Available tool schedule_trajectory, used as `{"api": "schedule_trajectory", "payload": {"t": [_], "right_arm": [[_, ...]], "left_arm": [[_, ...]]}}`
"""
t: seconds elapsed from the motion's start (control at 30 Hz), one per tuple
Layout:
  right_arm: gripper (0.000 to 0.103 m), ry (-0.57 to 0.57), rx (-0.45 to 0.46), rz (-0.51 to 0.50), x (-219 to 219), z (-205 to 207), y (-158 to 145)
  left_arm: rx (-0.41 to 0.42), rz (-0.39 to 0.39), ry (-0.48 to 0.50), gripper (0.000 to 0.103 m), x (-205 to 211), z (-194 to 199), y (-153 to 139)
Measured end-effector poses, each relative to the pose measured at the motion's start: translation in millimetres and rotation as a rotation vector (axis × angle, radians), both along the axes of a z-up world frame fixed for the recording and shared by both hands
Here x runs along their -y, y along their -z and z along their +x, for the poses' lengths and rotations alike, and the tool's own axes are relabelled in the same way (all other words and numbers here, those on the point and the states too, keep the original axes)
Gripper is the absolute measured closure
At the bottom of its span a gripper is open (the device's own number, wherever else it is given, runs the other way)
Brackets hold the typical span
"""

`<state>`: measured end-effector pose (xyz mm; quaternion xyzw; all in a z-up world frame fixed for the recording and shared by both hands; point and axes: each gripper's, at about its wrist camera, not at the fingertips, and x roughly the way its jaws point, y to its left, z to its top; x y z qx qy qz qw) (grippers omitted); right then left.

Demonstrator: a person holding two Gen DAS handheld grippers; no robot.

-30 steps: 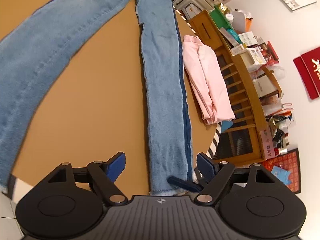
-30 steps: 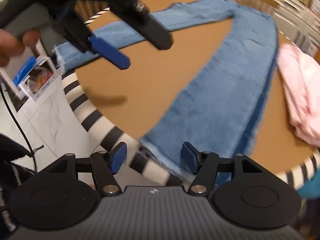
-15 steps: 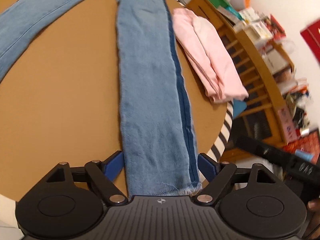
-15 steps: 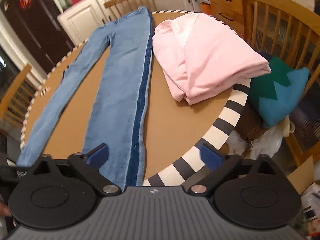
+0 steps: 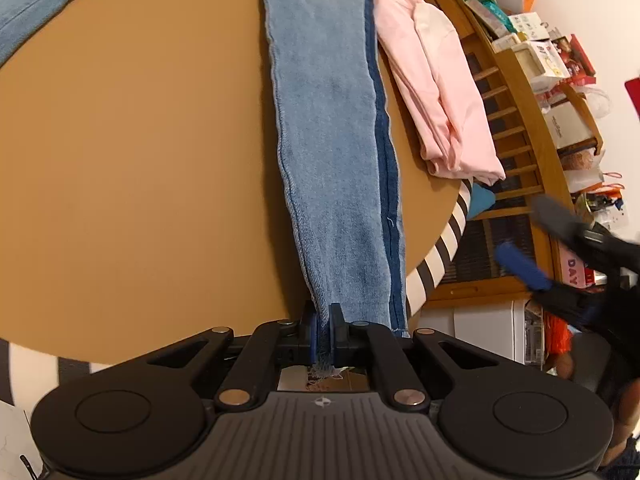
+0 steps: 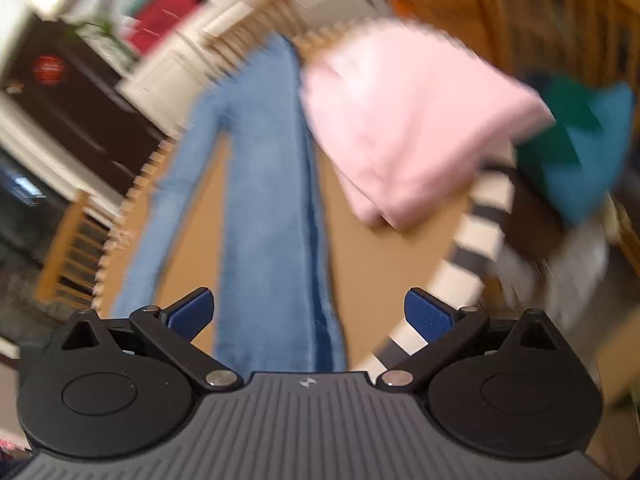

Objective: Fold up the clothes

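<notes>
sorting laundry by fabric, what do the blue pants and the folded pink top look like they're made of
The blue pants look like denim: faded, mottled blue with a darker side stripe, stitched seams and a frayed hem, which the left gripper is clamped on. The folded pink top looks like a soft, matte knit, perhaps cotton jersey or fleece: thick rounded folds, no sheen. The exact fibre cannot be told.

Both cameras low at the table's near edge
They face far along the jeans (image 5: 336,152), sharing the pink garment (image 6: 404,120).
</notes>
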<state>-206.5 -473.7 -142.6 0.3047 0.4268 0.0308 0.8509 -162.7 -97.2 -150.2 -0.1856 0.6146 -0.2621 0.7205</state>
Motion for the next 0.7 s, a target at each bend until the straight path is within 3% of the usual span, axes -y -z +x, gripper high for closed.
{"api": "schedule_trajectory", "payload": {"t": [0.13, 0.27, 0.4, 0.47, 0.57, 0.6, 0.7], "right_arm": [[0.011, -0.032, -0.022, 0.025, 4.3, 3.5, 7.4], [0.011, -0.036, -0.027, 0.002, 4.5, 8.7, 4.8], [0.009, -0.04, -0.033, -0.021, 4.7, 13.8, 2.2], [0.008, -0.043, -0.035, -0.032, 4.8, 16.4, 0.9], [0.006, -0.045, -0.038, -0.049, 4.5, 20.3, -1.2], [0.006, -0.04, -0.031, -0.053, 2.4, 21.7, -2.2], [0.006, -0.035, 0.001, -0.036, -7.5, 27.4, -3.0]], "left_arm": [[0.028, 0.019, 0.056, 0.098, 14.9, -3.5, -1.8], [0.009, 0.006, 0.067, 0.097, 15.7, -2.3, -0.5], [0.081, 0.037, 0.059, 0.049, 1.0, -3.3, -22.4], [0.153, 0.064, 0.045, 0.047, -11.0, -2.9, -38.5], [0.277, 0.104, -0.017, 0.027, -40.4, 4.0, -63.8], [0.289, 0.11, -0.063, 0.022, -53.9, 10.9, -67.3], [0.272, 0.124, -0.221, 0.022, -97.5, 41.5, -72.4]]}}
